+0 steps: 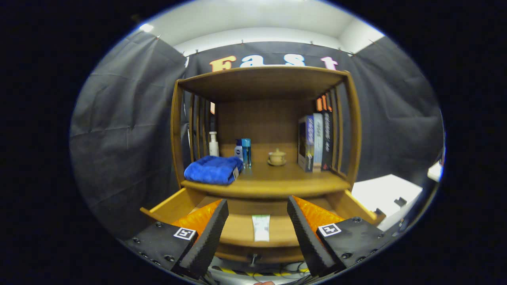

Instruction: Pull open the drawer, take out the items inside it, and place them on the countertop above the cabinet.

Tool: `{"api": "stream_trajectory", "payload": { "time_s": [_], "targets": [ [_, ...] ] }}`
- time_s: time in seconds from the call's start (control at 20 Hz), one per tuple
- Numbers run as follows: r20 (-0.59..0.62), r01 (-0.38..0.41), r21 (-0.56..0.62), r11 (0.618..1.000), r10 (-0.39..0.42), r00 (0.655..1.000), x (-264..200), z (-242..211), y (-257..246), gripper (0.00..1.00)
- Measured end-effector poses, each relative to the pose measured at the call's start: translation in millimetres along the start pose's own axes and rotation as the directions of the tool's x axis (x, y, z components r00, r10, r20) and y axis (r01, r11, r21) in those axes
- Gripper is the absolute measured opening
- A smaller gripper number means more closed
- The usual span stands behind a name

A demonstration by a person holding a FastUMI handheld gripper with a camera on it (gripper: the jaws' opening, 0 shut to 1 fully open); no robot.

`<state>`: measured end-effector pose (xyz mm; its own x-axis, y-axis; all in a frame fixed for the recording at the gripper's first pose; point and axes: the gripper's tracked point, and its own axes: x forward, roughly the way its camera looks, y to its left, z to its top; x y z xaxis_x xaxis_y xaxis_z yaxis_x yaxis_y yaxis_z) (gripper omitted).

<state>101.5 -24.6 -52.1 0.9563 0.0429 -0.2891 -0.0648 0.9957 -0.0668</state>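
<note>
Past the wooden worktop (277, 180), the drawer (253, 231) is open. Our tongs (257, 233) are spread wide; next we grab the white tube (261, 227).

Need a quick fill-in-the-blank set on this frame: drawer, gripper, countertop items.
1. The wooden drawer is pulled ____.
2. The gripper is ____, holding nothing.
3. The white flat tube lies inside the drawer, ____ the gripper's fingers.
4. The folded towel on the wooden countertop is ____.

Missing: open; open; between; blue
</note>
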Motion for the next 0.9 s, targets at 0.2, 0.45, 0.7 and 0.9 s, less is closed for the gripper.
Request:
{"api": "stream_trajectory", "payload": {
  "time_s": [0.2, 0.45, 0.7, 0.9],
  "targets": [
    [-0.26, 0.018, -0.125, 0.992, -0.051, 0.964, 78, 7, -25, 0.97],
    [-0.626, -0.045, -0.002, 0.999, 0.033, 0.779, 99, -99, 4, 1.0],
    [-0.768, -0.026, 0.006, 1.0, 0.021, 0.64, 94, -171, 9, 0.99],
    [-0.824, 0.025, -0.032, 0.999, -0.041, 0.566, 99, -193, -12, 0.98]
  ]
}}
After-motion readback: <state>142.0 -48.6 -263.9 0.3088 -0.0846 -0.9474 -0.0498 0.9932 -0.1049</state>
